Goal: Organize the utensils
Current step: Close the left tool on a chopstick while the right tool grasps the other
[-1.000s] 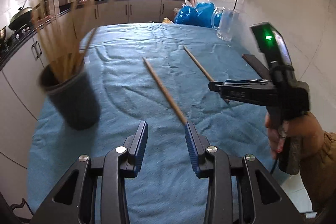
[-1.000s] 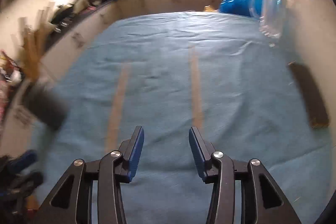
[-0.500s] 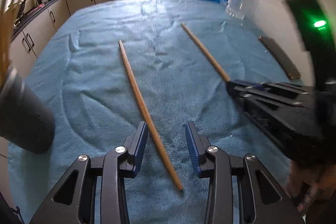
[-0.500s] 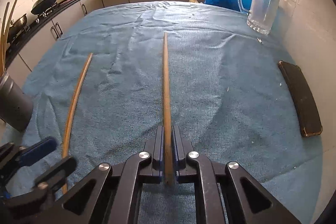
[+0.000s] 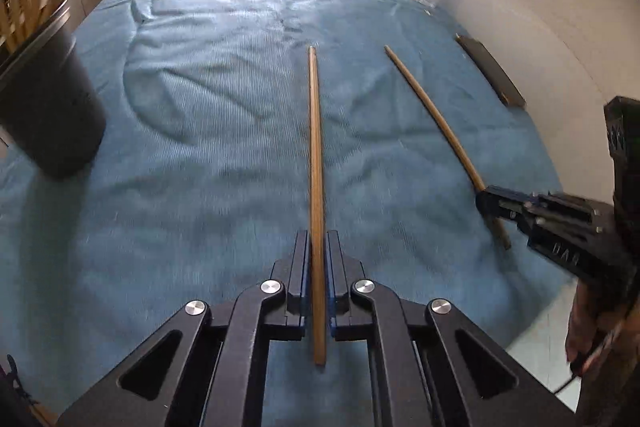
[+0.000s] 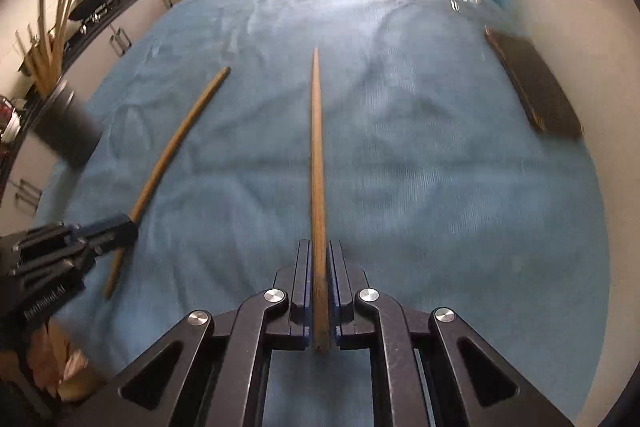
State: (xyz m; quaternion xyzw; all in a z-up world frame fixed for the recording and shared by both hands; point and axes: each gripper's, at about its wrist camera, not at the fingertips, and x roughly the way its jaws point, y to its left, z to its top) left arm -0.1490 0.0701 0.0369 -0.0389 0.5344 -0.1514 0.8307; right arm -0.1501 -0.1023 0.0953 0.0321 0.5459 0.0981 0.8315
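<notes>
Two chopsticks are clamped near their butt ends: left chopstick (image 5: 315, 163) in left tongs (image 5: 318, 279), right chopstick (image 6: 317, 187) in right tongs (image 6: 320, 287), tips toward 12 o'clock over the tabletop (image 5: 200, 147). Risk: such end grips may let a stick pivot or slip when swung to the holder (image 5: 44, 107) at 9 o'clock, missing its crowded mouth.

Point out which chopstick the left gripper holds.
The left gripper clamps the chopstick nearer the dark holder: left chopstick. The right gripper clamps the right chopstick.
</notes>
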